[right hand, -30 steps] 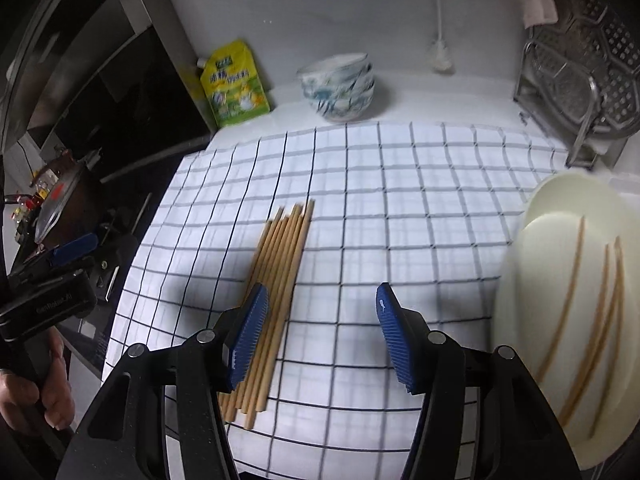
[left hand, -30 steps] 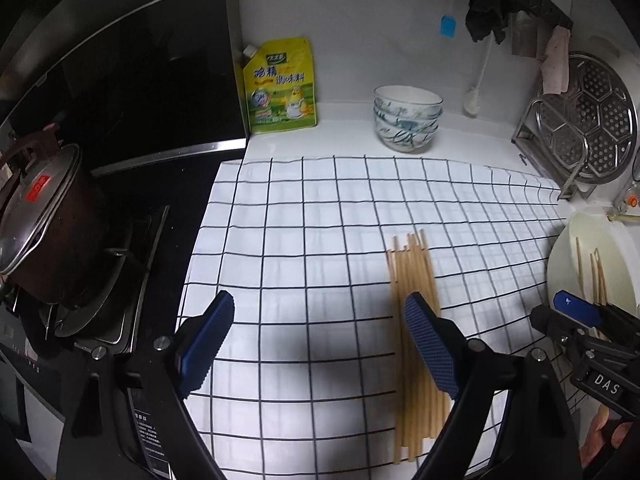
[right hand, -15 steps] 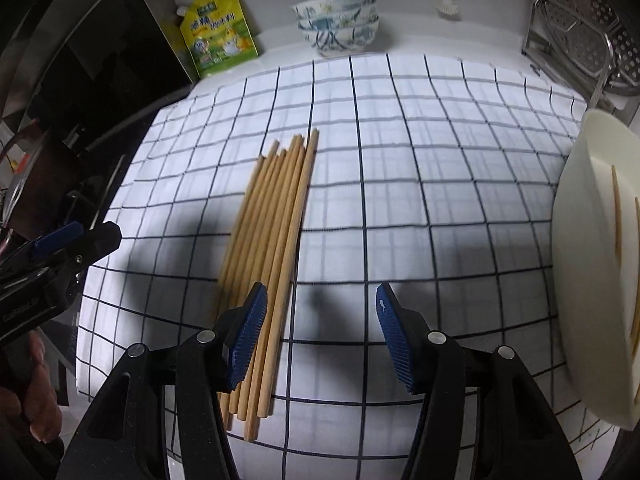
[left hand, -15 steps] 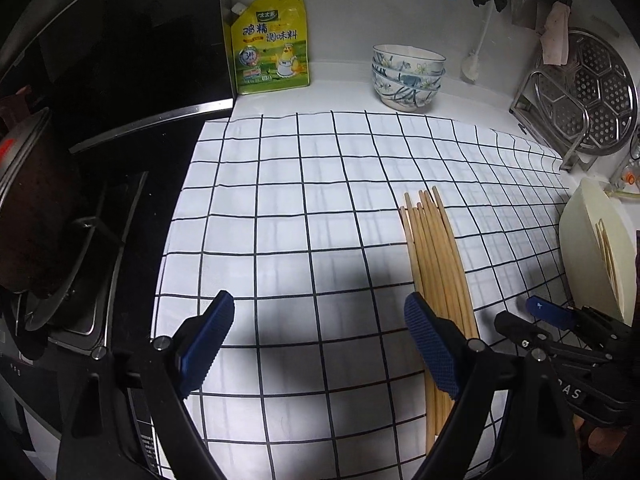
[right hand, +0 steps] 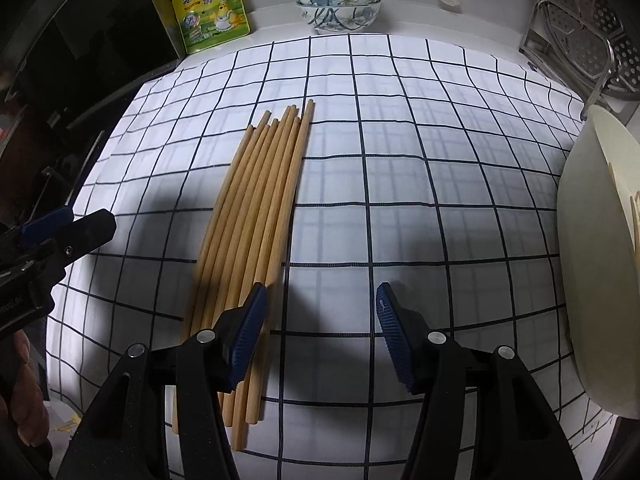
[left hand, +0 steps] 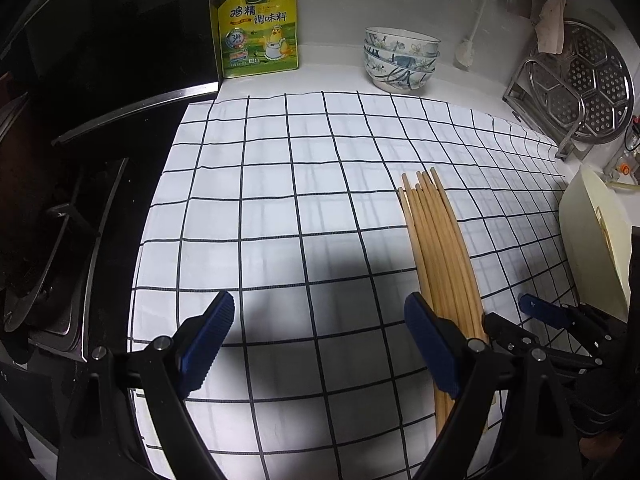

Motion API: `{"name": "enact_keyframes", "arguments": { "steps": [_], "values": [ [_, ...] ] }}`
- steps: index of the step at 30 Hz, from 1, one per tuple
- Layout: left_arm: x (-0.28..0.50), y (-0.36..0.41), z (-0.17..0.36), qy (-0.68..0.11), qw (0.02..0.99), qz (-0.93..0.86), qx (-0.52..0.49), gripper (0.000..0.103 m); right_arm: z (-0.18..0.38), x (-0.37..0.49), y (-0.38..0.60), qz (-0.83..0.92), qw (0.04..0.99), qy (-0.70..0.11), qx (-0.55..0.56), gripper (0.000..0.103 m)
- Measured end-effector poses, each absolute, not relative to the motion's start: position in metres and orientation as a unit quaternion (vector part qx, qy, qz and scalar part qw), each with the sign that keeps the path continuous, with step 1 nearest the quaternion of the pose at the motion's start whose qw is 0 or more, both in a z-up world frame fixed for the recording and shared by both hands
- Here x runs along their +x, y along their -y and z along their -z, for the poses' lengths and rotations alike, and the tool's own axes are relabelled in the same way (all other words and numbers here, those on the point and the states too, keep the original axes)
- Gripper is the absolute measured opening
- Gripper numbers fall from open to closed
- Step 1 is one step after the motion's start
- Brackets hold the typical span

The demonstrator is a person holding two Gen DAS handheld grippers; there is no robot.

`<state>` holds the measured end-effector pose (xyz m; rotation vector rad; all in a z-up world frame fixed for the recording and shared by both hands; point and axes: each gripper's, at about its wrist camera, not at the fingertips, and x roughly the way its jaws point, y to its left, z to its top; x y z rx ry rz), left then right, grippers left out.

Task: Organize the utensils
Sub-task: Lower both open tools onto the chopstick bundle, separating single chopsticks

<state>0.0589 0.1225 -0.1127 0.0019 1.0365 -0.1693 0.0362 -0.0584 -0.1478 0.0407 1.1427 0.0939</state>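
Eight or so chopsticks [right hand: 256, 216] lie bundled on the checked cloth [right hand: 400, 184], long axis running away from both cameras toward the bowls [right hand: 338, 4]. Right gripper [right hand: 320, 332] hangs wide and empty, its left finger over the bundle's near end, so the sticks sit just left of its gap. Left gripper [left hand: 320, 344] is also wide and empty, bundle just past its right finger. Right looks nearer; likely it shifts left to straddle them. More chopsticks rest in the cream tray [right hand: 592, 280] at right.
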Motion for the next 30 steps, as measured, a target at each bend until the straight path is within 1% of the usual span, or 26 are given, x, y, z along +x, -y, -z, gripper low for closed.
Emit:
{"name": "enact_keyframes", "arguments": {
  "steps": [10,18,30],
  "values": [
    [0.055,-0.117,0.12,-0.503,0.86,0.088,-0.001,0.085,0.149,0.032,0.054,-0.045,0.838,-0.544,-0.002,0.054],
    [0.049,-0.098,0.126,-0.511,0.851,0.119,0.003,0.085,0.15,0.031,0.068,-0.032,0.838,-0.544,0.011,0.054],
    [0.05,-0.082,0.143,-0.524,0.843,0.115,0.024,0.085,0.151,0.027,0.091,-0.01,0.84,-0.542,0.026,0.054]
  ]
}}
